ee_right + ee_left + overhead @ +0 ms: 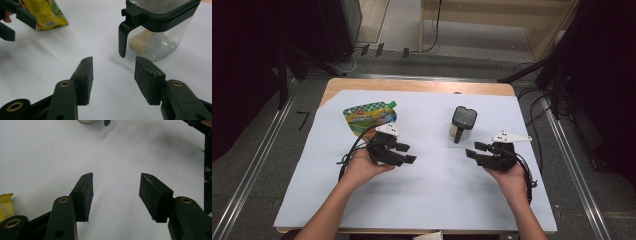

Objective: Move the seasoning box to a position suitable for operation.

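Observation:
A yellow-green spouted pouch (369,117) lies flat at the back left of the white sheet (432,200). A clear jar (463,122) with a black lid and a handle stands near the middle back, with a little beige powder inside (142,41). My left gripper (408,153) is open just in front of the pouch, pointing right, with nothing between its fingers (86,195). My right gripper (473,149) is open to the front right of the jar (155,30), pointing left, and holds nothing. A corner of the pouch (5,205) shows beside the left gripper (116,176).
The sheet covers a wooden table (412,85) with metal rails (252,165) along both sides. Cables and dark stands (552,75) sit on the floor behind. From the right gripper (113,60), the pouch (45,12) and the left gripper (15,17) show far off.

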Motion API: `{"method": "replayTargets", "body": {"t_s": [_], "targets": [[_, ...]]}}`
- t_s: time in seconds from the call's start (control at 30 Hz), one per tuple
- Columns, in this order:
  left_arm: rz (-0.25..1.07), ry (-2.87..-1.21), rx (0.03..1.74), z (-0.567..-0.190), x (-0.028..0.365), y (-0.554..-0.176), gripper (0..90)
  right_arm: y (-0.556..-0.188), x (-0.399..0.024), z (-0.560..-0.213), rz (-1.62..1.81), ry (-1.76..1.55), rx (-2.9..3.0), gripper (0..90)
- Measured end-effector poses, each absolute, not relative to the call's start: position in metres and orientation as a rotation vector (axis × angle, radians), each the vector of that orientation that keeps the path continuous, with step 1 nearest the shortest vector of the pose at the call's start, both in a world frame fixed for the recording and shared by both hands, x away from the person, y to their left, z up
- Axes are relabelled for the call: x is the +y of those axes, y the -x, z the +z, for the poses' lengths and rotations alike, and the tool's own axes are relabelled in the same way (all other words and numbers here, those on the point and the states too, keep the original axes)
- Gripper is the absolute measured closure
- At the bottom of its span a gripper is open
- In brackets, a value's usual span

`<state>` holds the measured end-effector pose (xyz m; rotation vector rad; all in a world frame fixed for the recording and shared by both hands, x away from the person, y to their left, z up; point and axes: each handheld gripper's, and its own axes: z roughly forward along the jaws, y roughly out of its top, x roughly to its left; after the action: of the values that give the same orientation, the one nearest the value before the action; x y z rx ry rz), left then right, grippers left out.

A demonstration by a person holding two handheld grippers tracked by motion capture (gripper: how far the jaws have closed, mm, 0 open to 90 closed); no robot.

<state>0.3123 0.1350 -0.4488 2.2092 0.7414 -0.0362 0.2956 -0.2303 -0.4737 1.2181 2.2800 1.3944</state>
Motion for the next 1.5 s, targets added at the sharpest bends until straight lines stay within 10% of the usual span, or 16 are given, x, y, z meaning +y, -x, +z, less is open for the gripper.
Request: {"method": "replayTargets", "body": {"t_s": [1.5], "targets": [[-0.021,-2.204,0.682,-0.434,0.137,-0.303,38.5,-0.302,-0.217,-0.474,1.346,-1.188,2.294,60.7]]}}
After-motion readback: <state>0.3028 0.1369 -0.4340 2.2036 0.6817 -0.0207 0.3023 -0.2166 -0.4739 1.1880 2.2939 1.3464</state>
